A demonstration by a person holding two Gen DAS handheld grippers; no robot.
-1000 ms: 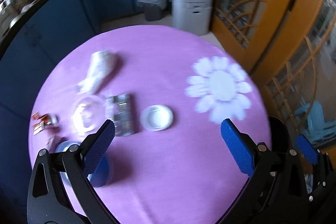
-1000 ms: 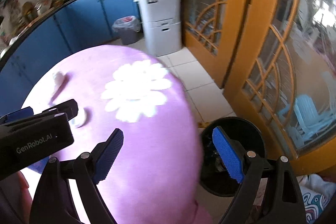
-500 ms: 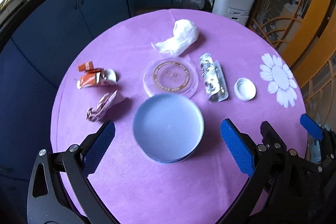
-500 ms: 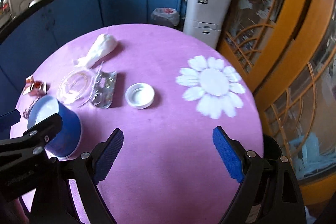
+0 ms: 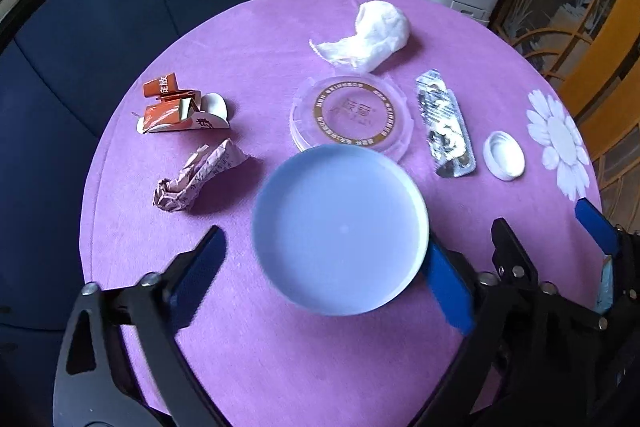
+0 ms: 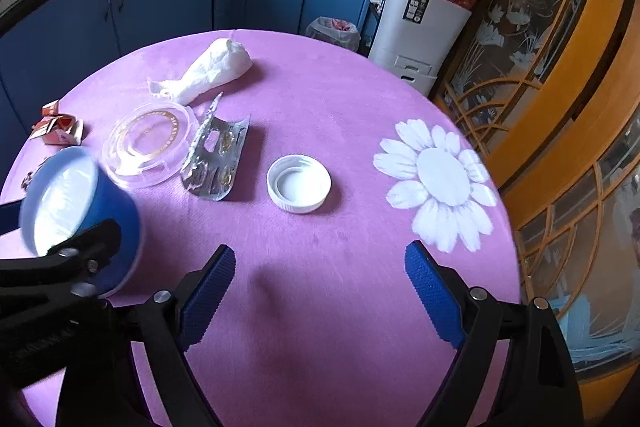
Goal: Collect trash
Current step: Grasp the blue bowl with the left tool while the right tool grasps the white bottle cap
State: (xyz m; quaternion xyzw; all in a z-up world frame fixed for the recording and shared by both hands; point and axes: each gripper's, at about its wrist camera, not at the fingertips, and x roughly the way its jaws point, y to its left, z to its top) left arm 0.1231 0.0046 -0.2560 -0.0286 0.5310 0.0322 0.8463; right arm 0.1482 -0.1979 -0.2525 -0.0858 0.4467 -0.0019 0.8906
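Trash dots the purple surface (image 6: 320, 99). Your left gripper (image 5: 320, 259) straddles the blue cup (image 5: 340, 227); grip unclear. Right gripper (image 6: 320, 279) gapes empty: centre it over the white cap (image 6: 299, 183) nearby.

torn orange carton (image 5: 168, 105): "定放" | clear lid (image 5: 352, 115): gold ring print, unreadable

On the worktop (image 5: 280, 367), a bowl (image 5: 340, 231) is seen nearest, a lid (image 5: 352, 115) just behind it, a tissue (image 5: 368, 35) farthest. A crumpled wrapper (image 5: 196, 175) and carton (image 5: 176, 107) lie left; a blister pack (image 5: 446, 131) and cap (image 5: 503, 155) lie right.
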